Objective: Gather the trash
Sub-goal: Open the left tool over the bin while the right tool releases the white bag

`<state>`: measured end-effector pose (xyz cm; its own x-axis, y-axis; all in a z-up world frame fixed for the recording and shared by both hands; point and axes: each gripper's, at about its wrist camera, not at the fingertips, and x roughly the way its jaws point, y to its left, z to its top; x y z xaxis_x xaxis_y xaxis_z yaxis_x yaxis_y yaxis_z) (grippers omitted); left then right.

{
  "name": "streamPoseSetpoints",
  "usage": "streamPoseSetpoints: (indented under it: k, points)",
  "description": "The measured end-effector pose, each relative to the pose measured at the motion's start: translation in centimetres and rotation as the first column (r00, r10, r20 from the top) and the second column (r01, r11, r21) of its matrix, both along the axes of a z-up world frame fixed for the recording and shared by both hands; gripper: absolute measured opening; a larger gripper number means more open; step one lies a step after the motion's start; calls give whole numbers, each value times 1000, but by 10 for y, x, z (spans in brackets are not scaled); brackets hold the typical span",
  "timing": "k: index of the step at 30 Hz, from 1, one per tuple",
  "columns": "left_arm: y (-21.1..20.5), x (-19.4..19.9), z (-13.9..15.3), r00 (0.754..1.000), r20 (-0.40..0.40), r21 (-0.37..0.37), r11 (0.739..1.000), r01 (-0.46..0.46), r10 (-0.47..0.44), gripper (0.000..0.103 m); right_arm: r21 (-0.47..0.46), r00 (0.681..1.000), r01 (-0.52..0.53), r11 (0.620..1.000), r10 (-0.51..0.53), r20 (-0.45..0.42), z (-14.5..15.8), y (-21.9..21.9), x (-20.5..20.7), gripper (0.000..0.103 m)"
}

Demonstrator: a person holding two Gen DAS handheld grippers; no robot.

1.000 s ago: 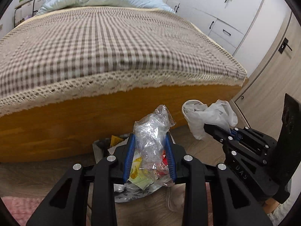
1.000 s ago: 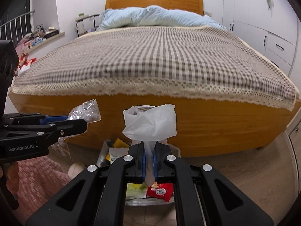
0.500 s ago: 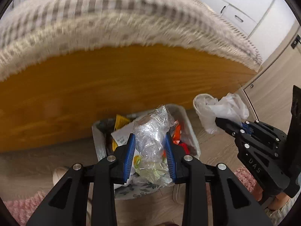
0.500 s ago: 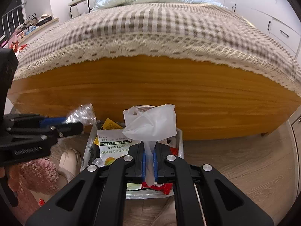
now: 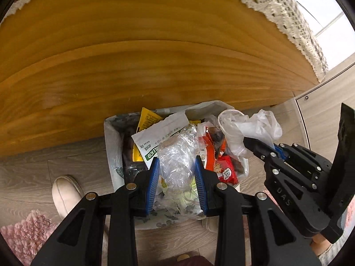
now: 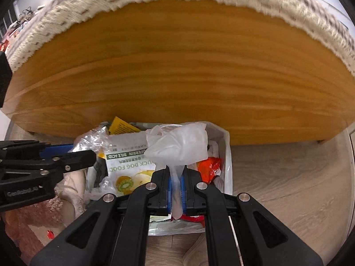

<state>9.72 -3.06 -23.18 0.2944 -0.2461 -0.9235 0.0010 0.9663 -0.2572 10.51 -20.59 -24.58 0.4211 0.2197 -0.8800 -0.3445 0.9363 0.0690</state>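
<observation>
Left wrist view: left gripper (image 5: 177, 173) pinches a crumpled clear wrapper (image 5: 177, 161) above the lined trash bin (image 5: 111, 137) at the bed's footboard (image 5: 155, 55). Right wrist view alone shows the right gripper (image 6: 176, 181) pressed onto a white plastic bag (image 6: 179, 144) over the bin; the bin's floor is hidden by litter.

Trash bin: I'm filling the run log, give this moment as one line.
left gripper: holds clear wrap | right gripper: holds white bag | both above trash bin
</observation>
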Motion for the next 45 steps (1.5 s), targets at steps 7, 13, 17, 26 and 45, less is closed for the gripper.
streamPoseSetpoints:
  k: [7, 13, 17, 26, 45]
  points:
    - [3, 10, -6, 1000, -8, -7, 1000, -26, 26, 29, -10, 999, 29, 1000, -29, -41, -11, -4, 9, 6]
    - [0, 12, -14, 1000, -25, -13, 1000, -7, 7, 29, -6, 996, 38, 999, -39, -77, -19, 1, 17, 6]
    - [-6, 16, -19, 999, -35, -17, 1000, 7, -8, 29, 8, 994, 46, 999, -45, -104, -26, -1, 23, 7]
    - [-24, 20, -40, 993, -106, -11, 998, 59, -60, 37, 12, 993, 38, 999, -37, -109, -42, 2, 30, 7]
    - [6, 27, -37, 992, -102, 47, 996, -75, 79, 64, -25, 968, 83, 996, -87, -235, -84, 4, 42, 7]
